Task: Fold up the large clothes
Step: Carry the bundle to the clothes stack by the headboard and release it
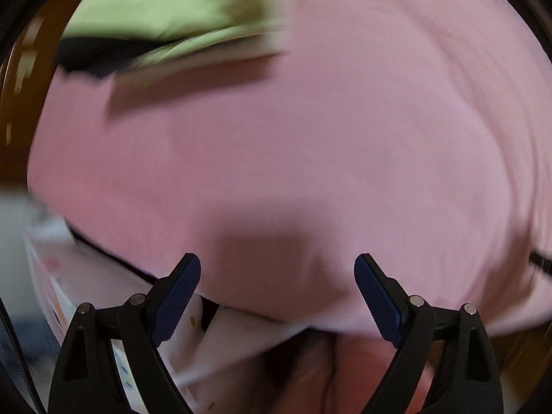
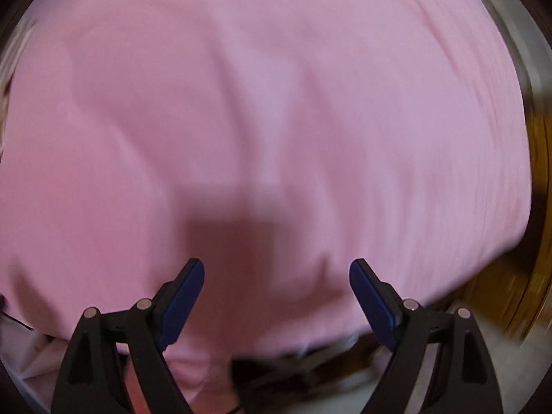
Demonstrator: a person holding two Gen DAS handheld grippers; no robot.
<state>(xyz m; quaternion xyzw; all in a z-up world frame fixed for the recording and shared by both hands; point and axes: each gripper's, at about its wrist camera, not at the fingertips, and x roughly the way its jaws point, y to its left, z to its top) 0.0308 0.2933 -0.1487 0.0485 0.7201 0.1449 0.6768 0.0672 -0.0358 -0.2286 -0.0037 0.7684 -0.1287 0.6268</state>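
A plain pink garment (image 1: 310, 145) fills both views, unpatterned. At upper left of the left wrist view lie a light green cloth (image 1: 165, 10) and a black one (image 1: 100, 55). Both tongs (image 2: 277, 276) are black with dark blue pads (image 2: 181, 303).

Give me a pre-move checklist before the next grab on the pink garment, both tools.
1. Left tool open with nothing between its pads: ok.
2. Right tool open with nothing between its pads: ok.
3. Pink garment below both tools, spread wide: ok.
4. An edge or corner to grab: cannot tell. The near edge shows in both views, but heavy motion blur hides the detail.
5. Green cloth kept apart from the pink garment: cannot tell. In the left view it lies at the far left corner, and whether they overlap is blurred.
6. Views sharp enough to aim by: not ok, both are smeared.
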